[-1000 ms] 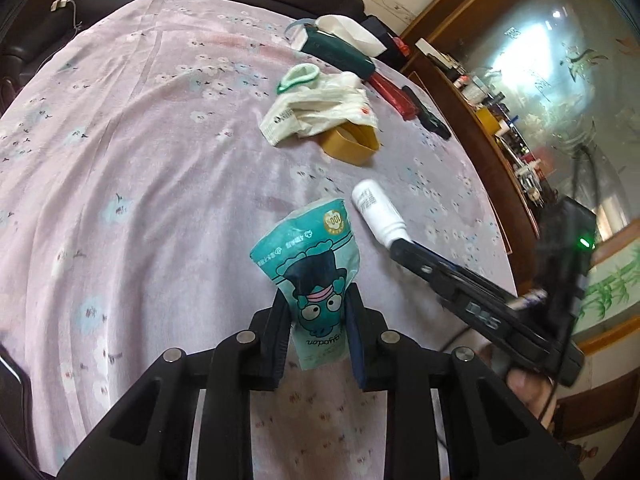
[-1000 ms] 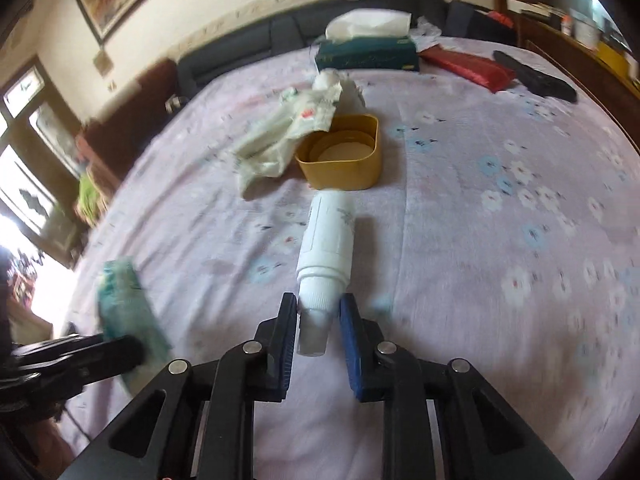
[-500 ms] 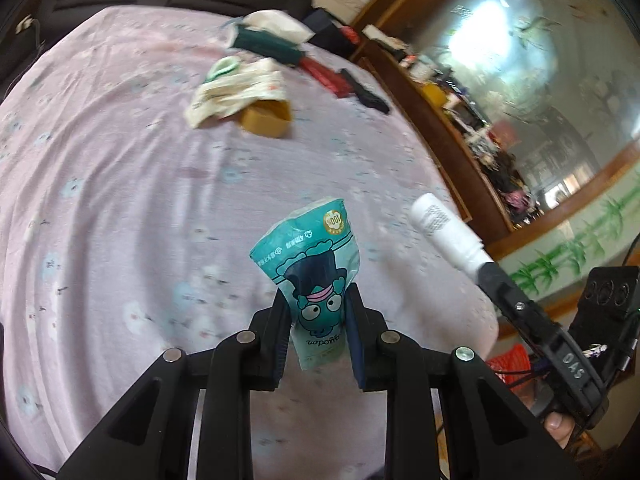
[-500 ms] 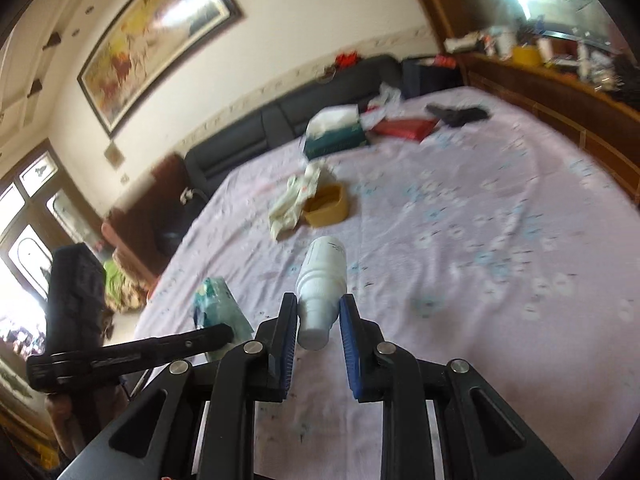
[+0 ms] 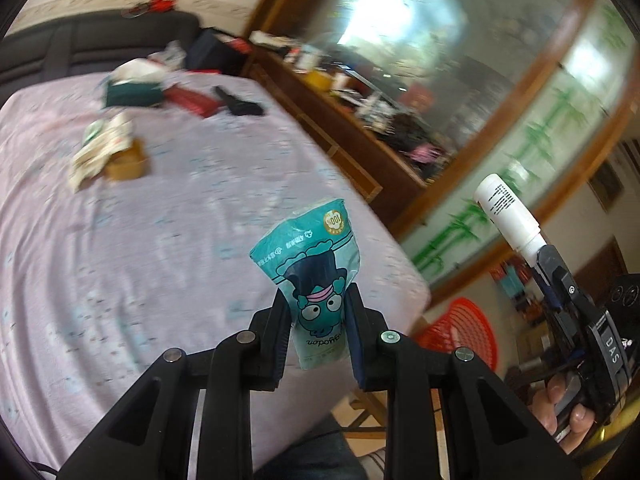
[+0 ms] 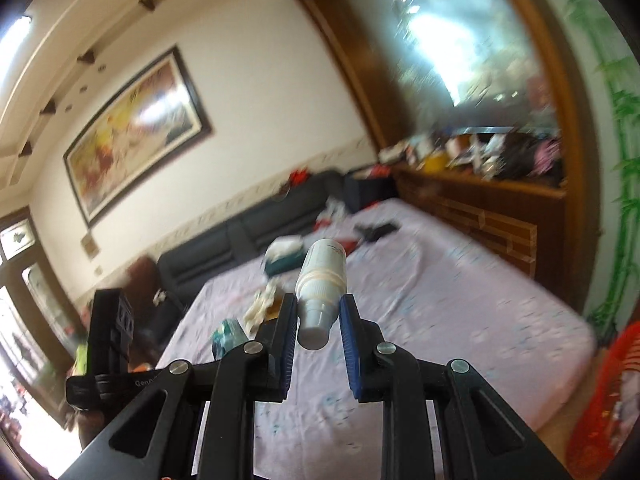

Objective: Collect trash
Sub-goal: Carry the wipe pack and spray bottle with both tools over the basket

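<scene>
My left gripper is shut on a teal snack pouch with a cartoon face, held upright above the table's near corner. My right gripper is shut on the neck of a white plastic bottle, which points up and away. The left wrist view also shows the white bottle and the right gripper at the right, with a hand behind it. A red mesh basket stands on the floor past the table corner, and the red basket shows again at lower right in the right wrist view.
The table with the lilac flowered cloth carries a crumpled white bag over a tan container, a green tissue box, a red packet and a black case. A wooden sideboard runs along the right.
Both grippers have risen off the table and swung to the right with their loads. The red basket has come into view; the table items have slid back and to the left.
</scene>
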`<state>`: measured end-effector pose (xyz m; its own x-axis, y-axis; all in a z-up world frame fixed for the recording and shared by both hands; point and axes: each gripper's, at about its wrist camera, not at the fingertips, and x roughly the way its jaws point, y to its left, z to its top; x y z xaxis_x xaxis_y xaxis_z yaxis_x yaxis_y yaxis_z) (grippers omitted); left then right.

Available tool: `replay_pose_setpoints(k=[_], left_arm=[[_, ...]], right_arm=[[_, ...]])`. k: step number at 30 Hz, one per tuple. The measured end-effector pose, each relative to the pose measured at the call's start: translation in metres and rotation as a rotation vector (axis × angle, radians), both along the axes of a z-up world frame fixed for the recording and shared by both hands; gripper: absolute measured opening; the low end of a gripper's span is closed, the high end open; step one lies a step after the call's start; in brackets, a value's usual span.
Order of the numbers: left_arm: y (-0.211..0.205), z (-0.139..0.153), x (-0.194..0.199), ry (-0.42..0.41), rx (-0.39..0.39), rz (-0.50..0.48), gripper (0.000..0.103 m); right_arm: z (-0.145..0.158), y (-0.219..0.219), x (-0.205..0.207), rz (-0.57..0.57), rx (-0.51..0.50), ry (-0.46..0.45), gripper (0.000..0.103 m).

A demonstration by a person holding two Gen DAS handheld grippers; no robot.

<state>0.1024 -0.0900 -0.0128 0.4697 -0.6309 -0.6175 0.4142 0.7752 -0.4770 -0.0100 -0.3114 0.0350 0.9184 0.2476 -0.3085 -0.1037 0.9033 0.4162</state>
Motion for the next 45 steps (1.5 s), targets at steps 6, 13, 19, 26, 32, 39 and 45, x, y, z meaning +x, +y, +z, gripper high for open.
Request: replay_pose_setpoints(k=[6,13,19,26,32,39,45], left_arm=[[-0.048,0.021,-0.023,-0.049,0.011,-0.12,0.024],[-0.107,0.032,-0.052,-0.083,0.015,-0.267,0.024],[-0.151,0.037,-0.075,-0.118,0.02,-0.364,0.024],[-0.194,0.035,-0.094,-0.127,0.027,-0.462,0.024],[-0.234,0.027,-0.1,-0.102,0.021,-0.556,0.024],[-0.286,0.008,-0.102,-0.074,0.043,-0.651,0.024],[-0.333,-0.036,-0.091,-0.021,0.112,-0.716,0.024]], right_arm=[[0.024,-0.038,-0.063,-0.147,-0.008,-0.075,0.022],[0.039,-0.073,-0.128,-0.305,-0.021,-0.111,0.022],[0.04,-0.092,-0.171,-0.412,-0.035,-0.115,0.022],[0.031,-0.118,-0.2,-0.504,-0.032,-0.092,0.022],[0.018,-0.145,-0.216,-0.592,-0.023,-0.059,0.022],[-0.005,-0.177,-0.224,-0.668,0.02,-0.004,0.022],[-0.034,-0.201,-0.207,-0.68,0.08,0.064,0.022]])
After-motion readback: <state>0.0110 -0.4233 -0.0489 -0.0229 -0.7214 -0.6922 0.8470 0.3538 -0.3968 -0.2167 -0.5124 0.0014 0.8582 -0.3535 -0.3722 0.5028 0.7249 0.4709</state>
